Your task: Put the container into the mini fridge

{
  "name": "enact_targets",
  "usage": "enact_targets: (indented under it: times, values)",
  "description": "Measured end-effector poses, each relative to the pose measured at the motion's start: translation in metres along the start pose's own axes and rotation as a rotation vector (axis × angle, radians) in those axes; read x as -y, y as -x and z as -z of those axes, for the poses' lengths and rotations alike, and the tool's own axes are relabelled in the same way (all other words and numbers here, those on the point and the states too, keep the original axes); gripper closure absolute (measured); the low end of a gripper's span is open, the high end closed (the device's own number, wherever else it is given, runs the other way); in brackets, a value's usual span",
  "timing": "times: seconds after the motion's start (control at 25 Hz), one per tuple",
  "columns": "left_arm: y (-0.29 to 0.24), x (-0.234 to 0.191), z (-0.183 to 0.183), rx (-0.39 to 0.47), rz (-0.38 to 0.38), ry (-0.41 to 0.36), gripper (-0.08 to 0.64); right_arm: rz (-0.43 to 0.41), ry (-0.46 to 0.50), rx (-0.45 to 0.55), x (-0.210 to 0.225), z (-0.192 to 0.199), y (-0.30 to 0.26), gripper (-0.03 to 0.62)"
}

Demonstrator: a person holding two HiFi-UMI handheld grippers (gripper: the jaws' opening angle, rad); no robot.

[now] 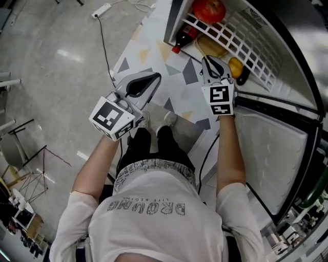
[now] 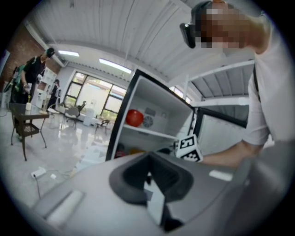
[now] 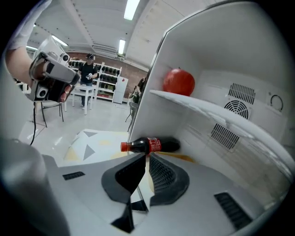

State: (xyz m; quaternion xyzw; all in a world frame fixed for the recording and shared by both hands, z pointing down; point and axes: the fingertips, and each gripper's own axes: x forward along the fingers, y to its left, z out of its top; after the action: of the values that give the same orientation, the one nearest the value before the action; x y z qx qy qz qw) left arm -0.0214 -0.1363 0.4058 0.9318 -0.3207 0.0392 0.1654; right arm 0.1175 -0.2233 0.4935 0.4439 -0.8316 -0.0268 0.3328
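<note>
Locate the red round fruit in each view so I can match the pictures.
Head view: red fruit at the top edge, right of centre, on the white shelf.
Left gripper view: red fruit left of centre, on the shelf inside the mini fridge.
Right gripper view: red fruit upper centre, on the shelf.
Shared landmark: the white shelf under it.
</note>
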Motion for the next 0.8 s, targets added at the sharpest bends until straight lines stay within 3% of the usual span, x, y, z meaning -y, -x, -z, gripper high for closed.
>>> enact_targets:
  times: [0.36, 0.8]
  values:
    - [0.019, 0.023, -0.024, 0.018, 0.046, -0.06, 0.554, 0.048, -0.035, 0.076, -0.017, -0.04, 0.061, 0.579]
    - [0.049, 0.052, -0.039, 0.03, 0.095, -0.112, 0.554, 0.094, -0.076, 0.105, -0.046, -0.061, 0.125, 0.589]
